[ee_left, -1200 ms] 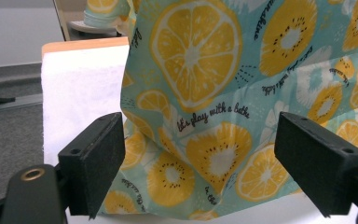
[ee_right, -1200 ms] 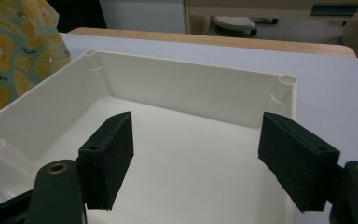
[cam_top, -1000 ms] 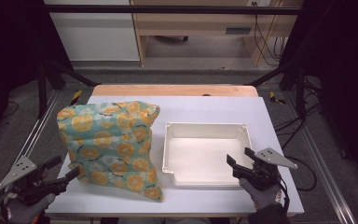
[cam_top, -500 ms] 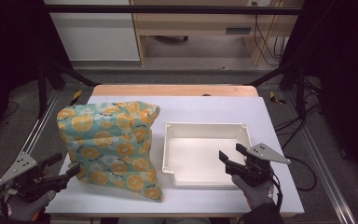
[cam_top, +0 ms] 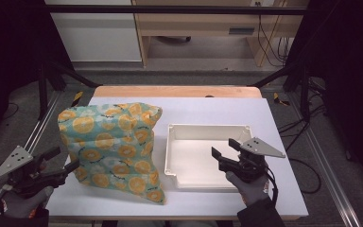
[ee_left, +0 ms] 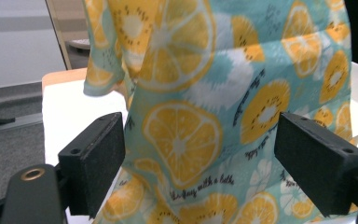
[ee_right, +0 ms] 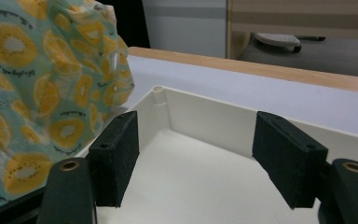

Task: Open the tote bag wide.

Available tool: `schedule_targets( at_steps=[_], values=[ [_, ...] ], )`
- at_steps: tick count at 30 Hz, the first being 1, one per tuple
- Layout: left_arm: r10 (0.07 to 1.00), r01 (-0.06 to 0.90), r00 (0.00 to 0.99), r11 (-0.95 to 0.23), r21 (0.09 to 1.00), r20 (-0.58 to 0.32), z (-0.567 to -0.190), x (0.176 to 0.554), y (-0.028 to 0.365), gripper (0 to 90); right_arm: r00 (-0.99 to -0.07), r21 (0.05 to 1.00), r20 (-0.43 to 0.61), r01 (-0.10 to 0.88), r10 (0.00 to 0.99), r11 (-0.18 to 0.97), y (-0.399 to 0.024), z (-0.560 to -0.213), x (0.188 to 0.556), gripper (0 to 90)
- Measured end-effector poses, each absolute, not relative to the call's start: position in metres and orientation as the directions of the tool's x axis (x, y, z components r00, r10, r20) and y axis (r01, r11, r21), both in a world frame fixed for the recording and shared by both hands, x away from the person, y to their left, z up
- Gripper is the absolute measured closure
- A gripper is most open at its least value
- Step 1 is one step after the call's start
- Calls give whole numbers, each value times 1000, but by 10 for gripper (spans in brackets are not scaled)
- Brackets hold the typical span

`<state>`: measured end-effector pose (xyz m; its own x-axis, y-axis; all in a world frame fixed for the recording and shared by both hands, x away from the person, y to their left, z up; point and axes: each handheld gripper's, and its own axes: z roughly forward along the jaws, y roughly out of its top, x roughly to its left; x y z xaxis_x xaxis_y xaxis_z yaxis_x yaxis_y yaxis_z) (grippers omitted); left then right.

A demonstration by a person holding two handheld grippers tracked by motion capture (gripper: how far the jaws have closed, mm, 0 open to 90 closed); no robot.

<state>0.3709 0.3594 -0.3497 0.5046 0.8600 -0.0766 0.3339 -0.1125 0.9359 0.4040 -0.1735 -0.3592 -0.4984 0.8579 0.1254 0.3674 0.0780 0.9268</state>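
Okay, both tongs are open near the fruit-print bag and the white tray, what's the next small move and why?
Probably ease the left tongs forward and close on the fruit-print bag. Their jaws stand open on either side of its lower fabric in the left gripper view, not yet pressing. The right tongs, also open, hover over the empty white tray, where the bag likely goes.

table (cam_top: 283, 123): white | on it: fruit-print bag (cam_top: 113, 146), seemingly full | tray (cam_top: 189, 165)
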Motion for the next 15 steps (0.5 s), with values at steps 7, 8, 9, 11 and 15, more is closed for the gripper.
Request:
schedule_targets(
  at_steps=[7,8,9,11,15],
  values=[
    [860,328,505,-105,939,-80,-343,373,358,158,-538,936,132,345,832,75,-154,-348,410,323],
    [860,326,505,-103,940,-81,-342,373,358,158,-538,936,132,345,832,75,-154,-348,410,323],
    [859,322,506,-102,941,-80,-340,374,357,159,-547,937,134,342,826,74,-148,-347,411,325],
    [856,318,510,-102,943,-80,-337,375,357,160,-549,937,135,340,825,74,-146,-346,412,326],
    [856,311,511,-100,945,-77,-333,377,355,161,-571,938,134,337,810,82,-135,-343,414,337]
  ],
)
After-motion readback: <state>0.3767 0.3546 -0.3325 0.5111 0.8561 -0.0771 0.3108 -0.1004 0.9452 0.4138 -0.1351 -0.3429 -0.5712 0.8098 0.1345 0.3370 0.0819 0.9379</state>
